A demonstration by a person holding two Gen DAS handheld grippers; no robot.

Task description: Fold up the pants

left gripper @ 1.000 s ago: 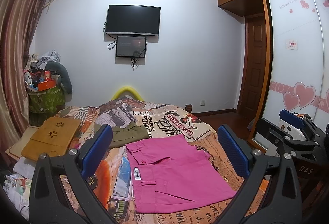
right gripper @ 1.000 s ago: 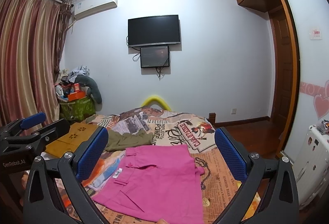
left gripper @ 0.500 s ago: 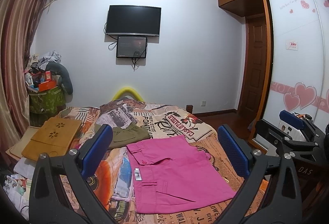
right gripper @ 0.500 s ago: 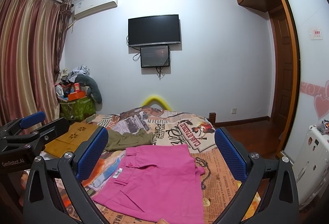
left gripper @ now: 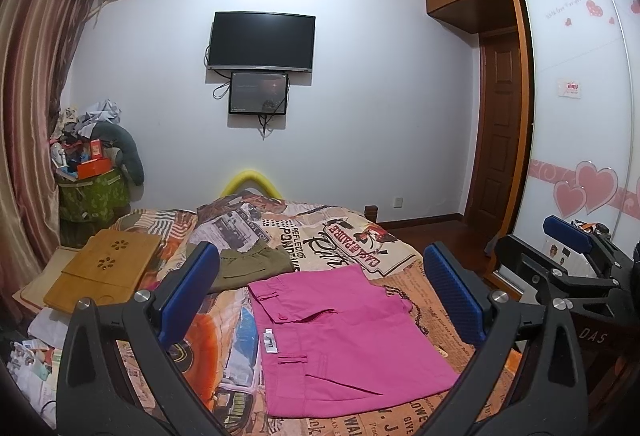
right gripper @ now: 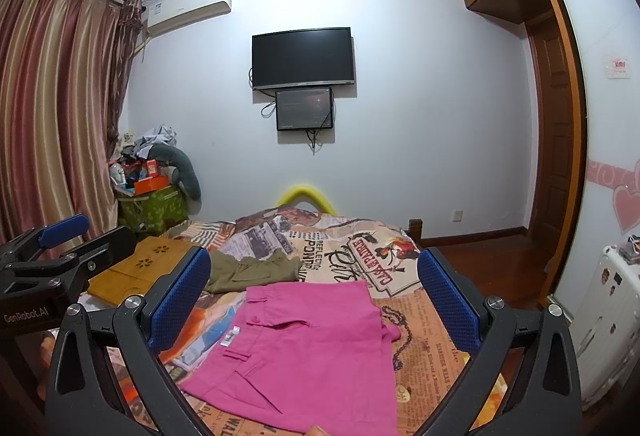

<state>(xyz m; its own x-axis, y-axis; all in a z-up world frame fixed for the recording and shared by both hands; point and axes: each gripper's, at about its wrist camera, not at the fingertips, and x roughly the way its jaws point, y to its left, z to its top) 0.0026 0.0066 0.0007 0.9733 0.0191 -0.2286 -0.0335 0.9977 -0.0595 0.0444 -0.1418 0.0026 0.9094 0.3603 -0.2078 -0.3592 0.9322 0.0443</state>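
Above the bed (left gripper: 404, 288) the air was open, and both grippers hung there with jaws wide apart and nothing between them. On the cover, the pink pants (left gripper: 340, 340) lay flat in the middle. An olive garment (left gripper: 252, 268) lay just behind them, and a wooden board (left gripper: 104, 268) blocked the left edge. Bare cover was free at the right side.

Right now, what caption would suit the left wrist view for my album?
Open left gripper poised above pink pants lying flat on a newspaper-print bedspread, olive garment behind.
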